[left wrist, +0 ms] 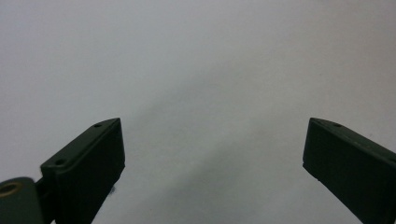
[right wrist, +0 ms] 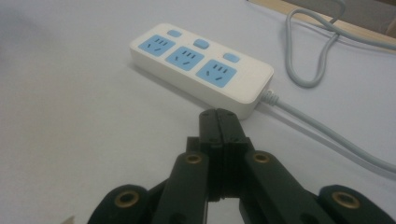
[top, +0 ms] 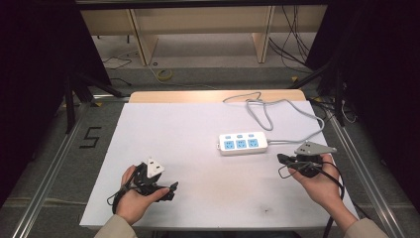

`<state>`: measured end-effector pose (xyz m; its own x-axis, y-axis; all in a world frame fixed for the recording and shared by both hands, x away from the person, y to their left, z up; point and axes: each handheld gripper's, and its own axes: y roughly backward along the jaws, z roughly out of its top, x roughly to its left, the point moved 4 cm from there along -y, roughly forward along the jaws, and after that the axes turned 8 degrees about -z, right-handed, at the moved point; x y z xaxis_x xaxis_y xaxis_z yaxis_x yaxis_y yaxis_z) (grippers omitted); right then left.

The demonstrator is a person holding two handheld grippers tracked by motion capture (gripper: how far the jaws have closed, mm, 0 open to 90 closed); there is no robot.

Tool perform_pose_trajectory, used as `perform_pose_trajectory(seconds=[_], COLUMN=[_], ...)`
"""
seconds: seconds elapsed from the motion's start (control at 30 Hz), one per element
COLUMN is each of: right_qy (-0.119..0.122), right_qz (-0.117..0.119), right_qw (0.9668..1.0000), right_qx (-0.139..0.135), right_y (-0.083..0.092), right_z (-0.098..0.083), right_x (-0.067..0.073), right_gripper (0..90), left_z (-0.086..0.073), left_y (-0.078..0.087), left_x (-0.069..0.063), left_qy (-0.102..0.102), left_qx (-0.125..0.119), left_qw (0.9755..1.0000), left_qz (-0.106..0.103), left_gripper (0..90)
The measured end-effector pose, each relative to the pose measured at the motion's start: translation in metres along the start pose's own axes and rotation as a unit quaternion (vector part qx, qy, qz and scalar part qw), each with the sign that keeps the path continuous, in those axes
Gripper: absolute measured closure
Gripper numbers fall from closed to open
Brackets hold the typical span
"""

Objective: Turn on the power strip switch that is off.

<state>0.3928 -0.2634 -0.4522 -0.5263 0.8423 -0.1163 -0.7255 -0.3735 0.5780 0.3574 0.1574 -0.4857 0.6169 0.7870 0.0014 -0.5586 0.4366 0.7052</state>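
Resting low: left hand (top: 132, 198), right hand (top: 321, 184).

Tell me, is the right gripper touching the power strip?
Apart. The high view shows white table between the right gripper and the power strip.

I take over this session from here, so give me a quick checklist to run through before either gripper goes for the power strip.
1. Left gripper open: ok, jaws wide apart over bare white sheet.
2. Right gripper open: not ok, jaws pressed together, holding nothing.
3. Power strip reachable: ok, flat on the sheet just ahead of the right gripper.
4. Sockets free: ok, all three blue faces bare.
5. Cord out of the way: ok, it loops behind the strip.
6. Cord plugged in at the far end: cannot tell.
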Motion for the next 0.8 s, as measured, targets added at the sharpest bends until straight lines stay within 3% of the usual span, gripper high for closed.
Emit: perform_pose_trajectory(seconds=[0.8], right_qy=[-0.002], right_qz=[0.006], right_qw=[0.9999], right_qx=[0.014], right_y=[-0.027], right_z=[0.020], right_x=[0.005], right_gripper=[90.0], left_z=[0.001], left_y=[-0.001], left_x=[-0.001], left_qy=[0.000], left_qx=[0.000], left_qw=[1.0000], left_qz=[-0.002], left_gripper=[5.0])
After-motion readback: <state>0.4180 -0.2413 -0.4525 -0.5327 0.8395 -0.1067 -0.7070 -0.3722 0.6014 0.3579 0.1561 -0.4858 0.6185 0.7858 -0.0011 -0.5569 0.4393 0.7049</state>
